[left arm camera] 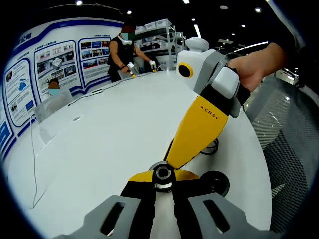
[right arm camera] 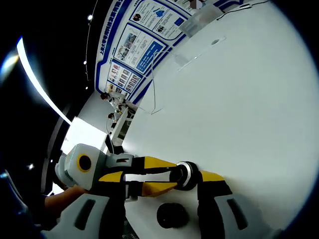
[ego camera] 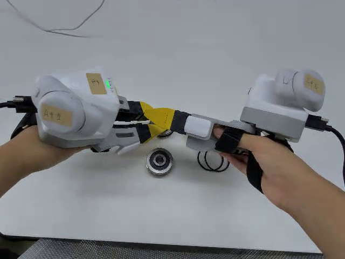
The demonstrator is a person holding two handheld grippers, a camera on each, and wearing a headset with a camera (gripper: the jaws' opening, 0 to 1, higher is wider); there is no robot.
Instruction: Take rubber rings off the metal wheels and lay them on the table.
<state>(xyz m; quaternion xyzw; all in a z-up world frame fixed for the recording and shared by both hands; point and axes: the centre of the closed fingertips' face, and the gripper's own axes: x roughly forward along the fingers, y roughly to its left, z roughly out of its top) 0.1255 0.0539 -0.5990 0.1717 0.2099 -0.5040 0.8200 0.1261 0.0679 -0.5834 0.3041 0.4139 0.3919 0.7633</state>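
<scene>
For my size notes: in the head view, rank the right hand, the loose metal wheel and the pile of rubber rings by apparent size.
1. right hand, largest, though nearer the camera.
2 and 3. loose metal wheel and rubber rings: too alike to rank.

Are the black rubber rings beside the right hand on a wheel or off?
Off. The rubber rings lie flat on the table, with bare tabletop showing through their loops.
</scene>
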